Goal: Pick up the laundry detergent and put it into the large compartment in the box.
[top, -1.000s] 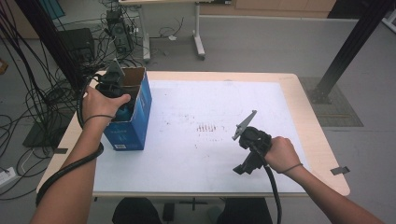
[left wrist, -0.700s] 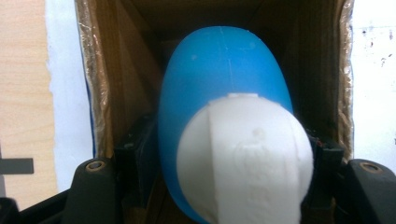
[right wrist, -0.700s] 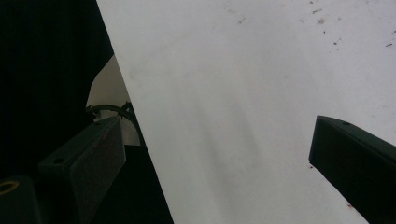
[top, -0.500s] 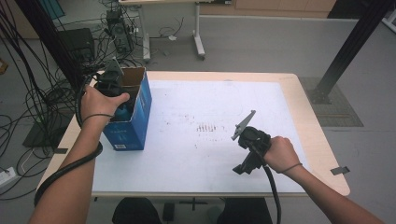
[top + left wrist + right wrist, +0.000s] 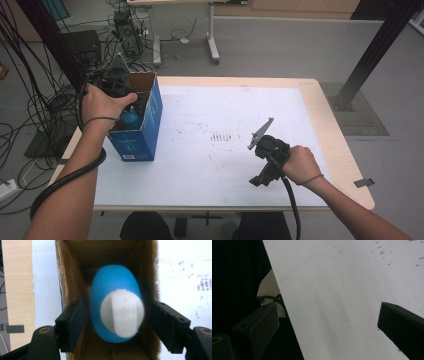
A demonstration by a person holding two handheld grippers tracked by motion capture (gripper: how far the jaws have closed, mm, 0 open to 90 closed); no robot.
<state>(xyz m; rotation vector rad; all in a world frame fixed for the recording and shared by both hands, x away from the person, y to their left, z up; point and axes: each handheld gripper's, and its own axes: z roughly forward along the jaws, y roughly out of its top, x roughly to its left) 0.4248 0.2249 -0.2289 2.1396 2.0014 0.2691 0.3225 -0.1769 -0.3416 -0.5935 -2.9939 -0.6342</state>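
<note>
Work in hand: a blue bottle with a white cap (image 5: 121,312) stands upright inside a blue cardboard box (image 5: 142,131) at the far-left part of the table.
Left gripper (image 5: 117,326): poised over the box mouth, pointing down into it; its jaws have just been opening and now stand either side of the cap with clear gaps, so the bottle is released, not clamped.
Right gripper (image 5: 328,322): spread wide with nothing between the jaws, hovering over the near-right part of the white table sheet (image 5: 210,105), well apart from the box.
How the bottle will likely handle: smooth rounded plastic, probably light and fairly stiff but slippery on the curved shoulder; how full it is cannot be told.
Where to take hold: the white cap looks best, being narrower than the body and faintly ridged; pinch it across its flat sides, squarely.
What stands in the way: the box walls hug the bottle closely, and the jaw tips already sit close to the brown inner faces, so there is little room to open wider or tilt.
Around: faint reddish marks (image 5: 223,137) on the sheet near the middle; cables and stands on the floor beyond the far edge, clear of the work.
</note>
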